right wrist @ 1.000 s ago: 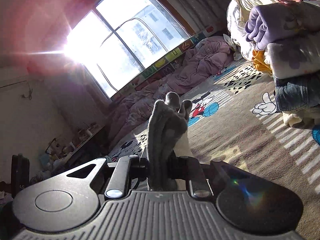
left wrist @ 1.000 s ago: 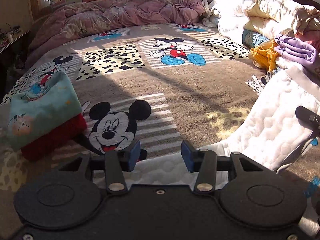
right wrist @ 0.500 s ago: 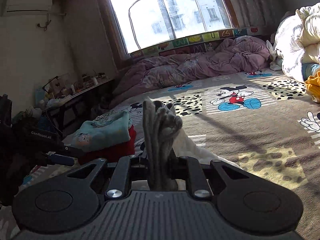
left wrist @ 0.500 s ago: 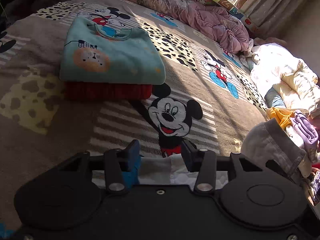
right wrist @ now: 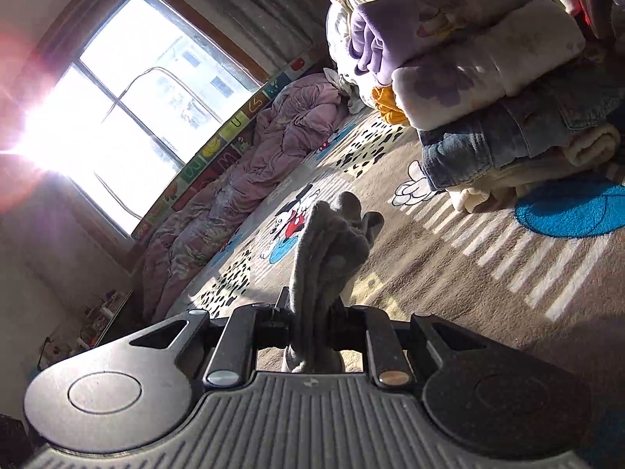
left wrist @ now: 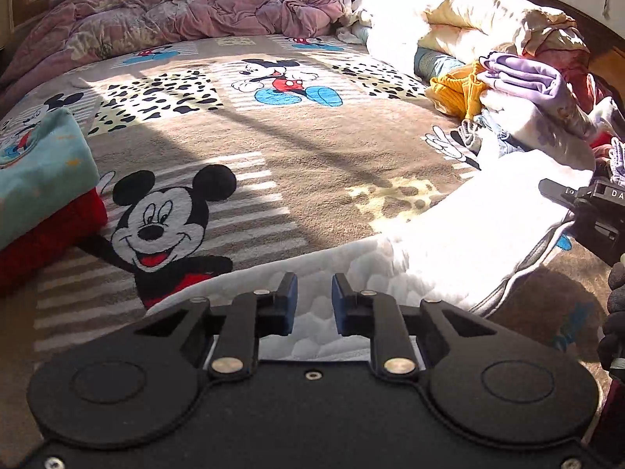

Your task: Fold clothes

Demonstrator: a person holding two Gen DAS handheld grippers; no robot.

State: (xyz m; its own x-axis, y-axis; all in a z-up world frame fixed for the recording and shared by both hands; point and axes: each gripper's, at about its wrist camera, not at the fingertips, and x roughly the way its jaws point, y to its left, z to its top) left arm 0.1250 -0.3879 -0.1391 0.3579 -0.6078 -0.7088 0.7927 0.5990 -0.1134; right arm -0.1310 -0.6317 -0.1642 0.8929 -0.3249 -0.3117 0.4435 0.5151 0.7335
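Harsh sun through window (right wrist: 129,117), lens flare, blown-out garment (left wrist: 468,230), fisheye-bent edges

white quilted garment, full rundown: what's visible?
The white quilted garment looks soft, padded, bubble-stitched, with a grey-trimmed edge. It lies stretched across the Mickey blanket, sunlit at its right part. The left gripper sits open over its near edge; the right gripper pinches a grey bunched end.

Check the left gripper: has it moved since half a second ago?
Yes. The left gripper has swung right: the teal and red folded stack, central before, now sits at the left edge, and the white garment fills the right.
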